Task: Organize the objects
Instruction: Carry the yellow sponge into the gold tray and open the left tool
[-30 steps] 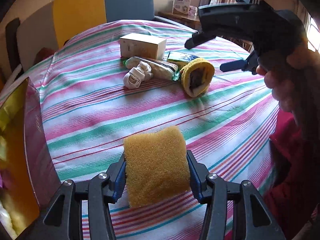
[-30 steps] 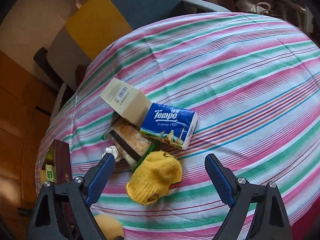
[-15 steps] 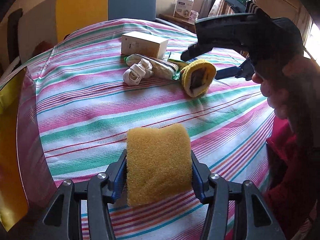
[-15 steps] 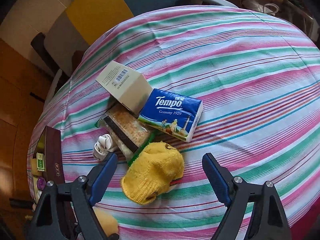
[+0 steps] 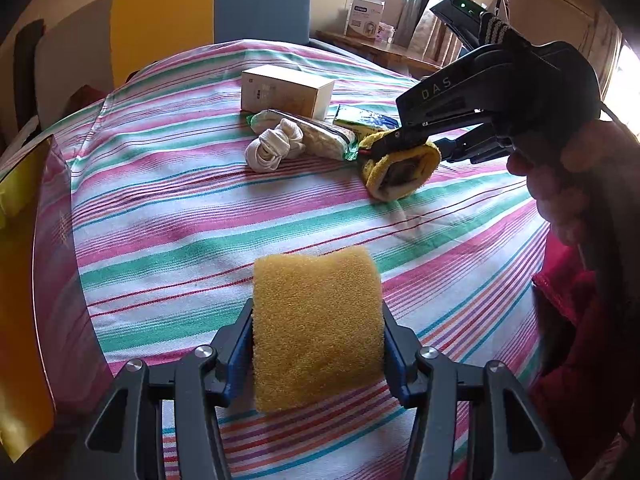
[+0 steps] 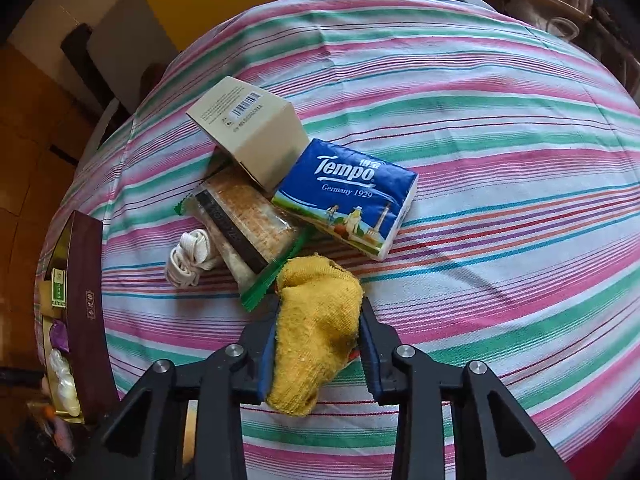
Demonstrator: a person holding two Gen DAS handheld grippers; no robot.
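Note:
My left gripper (image 5: 318,344) is shut on a yellow sponge (image 5: 316,328), held above the striped tablecloth. My right gripper (image 6: 320,332) has closed on a rolled yellow sock (image 6: 316,332), which still rests on the cloth; in the left wrist view the same gripper (image 5: 404,142) pinches that sock (image 5: 400,168). Right behind the sock lie a clear snack packet (image 6: 244,228), a knot of white cord (image 6: 192,256), a blue Tempo tissue pack (image 6: 348,196) and a beige carton (image 6: 248,136).
A maroon box (image 6: 86,312) with gold lining, holding small items, sits at the table's left edge (image 5: 24,280). Chairs in yellow and blue (image 5: 208,16) stand behind the table. A person's hand (image 5: 568,184) and red sleeve are at the right.
The right gripper came down over the yellow sock and its jaws closed on it. The left gripper stayed put with the sponge.

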